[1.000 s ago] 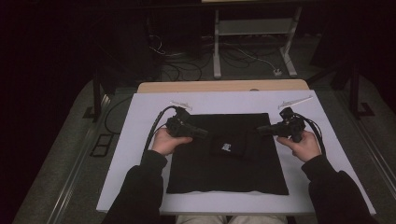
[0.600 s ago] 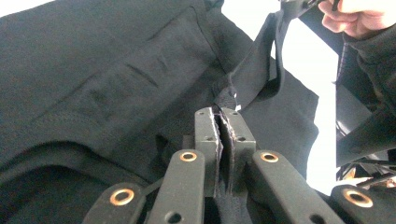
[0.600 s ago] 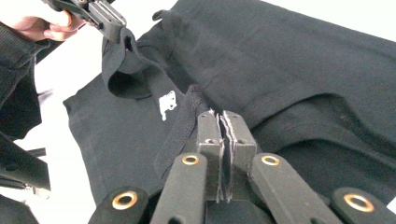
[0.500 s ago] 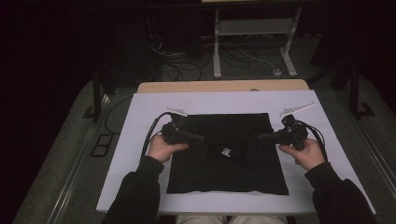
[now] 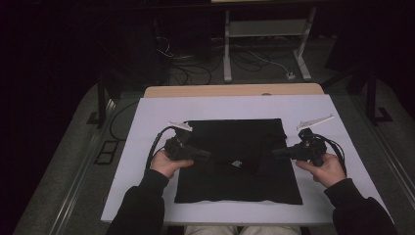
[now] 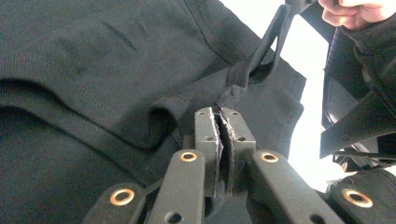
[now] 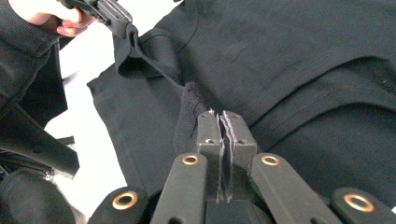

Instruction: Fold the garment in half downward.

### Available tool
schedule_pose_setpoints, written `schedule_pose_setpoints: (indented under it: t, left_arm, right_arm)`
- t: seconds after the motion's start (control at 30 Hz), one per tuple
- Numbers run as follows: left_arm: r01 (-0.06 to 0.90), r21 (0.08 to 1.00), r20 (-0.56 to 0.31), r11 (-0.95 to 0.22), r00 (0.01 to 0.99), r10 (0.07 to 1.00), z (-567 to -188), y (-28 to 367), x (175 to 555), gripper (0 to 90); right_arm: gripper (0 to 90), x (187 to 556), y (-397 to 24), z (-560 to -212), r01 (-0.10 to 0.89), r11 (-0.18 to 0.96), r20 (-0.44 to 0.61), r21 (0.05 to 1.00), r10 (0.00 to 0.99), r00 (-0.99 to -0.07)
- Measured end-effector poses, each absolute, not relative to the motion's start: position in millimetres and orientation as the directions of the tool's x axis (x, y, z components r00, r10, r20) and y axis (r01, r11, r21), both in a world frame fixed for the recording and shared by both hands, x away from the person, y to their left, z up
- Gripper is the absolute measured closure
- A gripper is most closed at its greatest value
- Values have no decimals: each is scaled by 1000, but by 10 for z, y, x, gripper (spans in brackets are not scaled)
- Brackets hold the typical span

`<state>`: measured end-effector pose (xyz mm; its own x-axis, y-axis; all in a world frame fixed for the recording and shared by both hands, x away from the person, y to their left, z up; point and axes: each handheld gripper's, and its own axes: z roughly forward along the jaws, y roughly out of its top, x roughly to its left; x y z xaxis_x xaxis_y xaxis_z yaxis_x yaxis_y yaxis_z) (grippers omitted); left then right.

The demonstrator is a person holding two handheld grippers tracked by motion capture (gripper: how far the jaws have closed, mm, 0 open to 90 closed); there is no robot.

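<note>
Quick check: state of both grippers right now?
Left gripper: closed, pinching the black garment.
Right gripper: closed, pinching the same garment.

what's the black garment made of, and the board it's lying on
The black garment looks like soft knit cotton jersey, matte: fine ribbed weave, stitched hems, and it folds limply where each tool pinches it. The white board seems a smooth, matte, rigid sheet, perhaps foam board or laminate; its look leaves that open.

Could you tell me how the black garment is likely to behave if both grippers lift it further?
The black garment looks floppy: it folds and sags between the left gripper and the right gripper. It probably drapes rather than holds shape, and seems light.
</note>
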<state>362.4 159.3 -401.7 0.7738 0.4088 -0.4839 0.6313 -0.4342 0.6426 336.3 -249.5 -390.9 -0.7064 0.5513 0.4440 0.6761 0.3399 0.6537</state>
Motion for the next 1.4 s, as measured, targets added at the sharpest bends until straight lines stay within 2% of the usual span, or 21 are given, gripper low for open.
schedule_pose_setpoints:
  t: [0.53, 1.4]
  left_arm:
    - [639, 630, -495, -442, 769, 405, -4056, 1662, 3488, 846]
    - [606, 596, -482, -526, 795, 368, -4141, 1645, 3256, 845]
  right_arm:
    - [857, 3219, -2448, -3956, 680, 368, 467, 634, 519, -716]
    - [857, 3058, -2364, -4056, 691, 455, 517, 561, 459, -722]
